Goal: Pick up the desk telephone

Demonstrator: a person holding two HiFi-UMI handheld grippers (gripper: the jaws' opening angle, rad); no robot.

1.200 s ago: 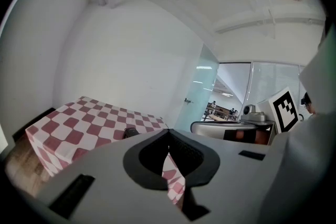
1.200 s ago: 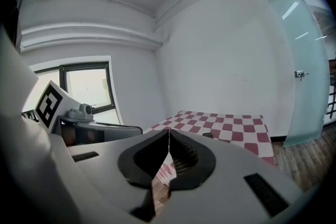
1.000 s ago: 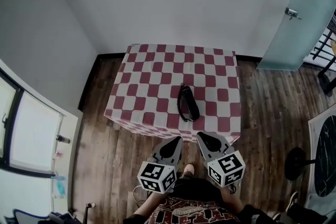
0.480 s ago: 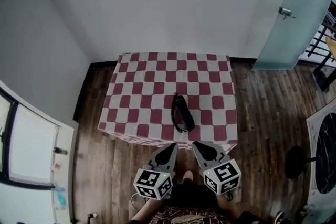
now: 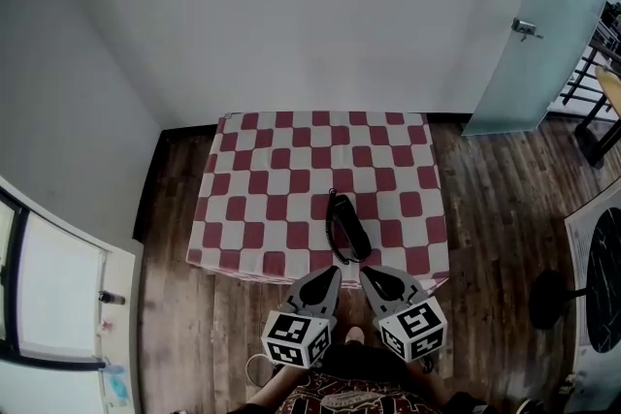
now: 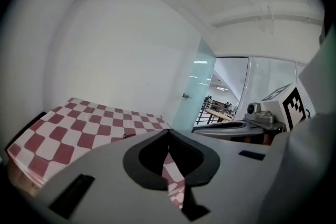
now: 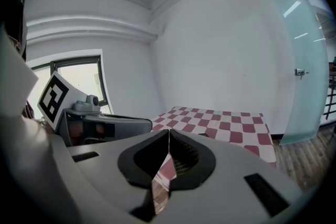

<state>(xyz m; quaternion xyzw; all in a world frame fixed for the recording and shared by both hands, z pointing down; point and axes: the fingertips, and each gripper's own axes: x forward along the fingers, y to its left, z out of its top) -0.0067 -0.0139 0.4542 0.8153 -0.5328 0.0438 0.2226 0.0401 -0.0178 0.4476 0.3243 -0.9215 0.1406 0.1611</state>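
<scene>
We hold a claw in each hand, low in front of us. Our left gripper (image 5: 328, 274) is clenched shut. Its two jaws meet tip to tip, and nothing sits between them. Our right gripper (image 5: 369, 273) is clenched shut as well, and it holds nothing. The two claws sit side by side, close to each other, and both point at the table (image 5: 209, 252). Their tips are right by the near edge of the table.

A red and white checked cloth (image 5: 262, 170) covers the table. The desk telephone (image 5: 347, 226) is black and long. It lies flat on the cloth, close to the near edge and a little right of the middle. A thin black cord (image 5: 330, 230) loops along its left side. The desk telephone is just past the tips of both claws, and neither claw touches it.

The table stands on a wooden floor (image 5: 485, 208), against a white wall. A glass door (image 5: 543, 34) is off to the right.
</scene>
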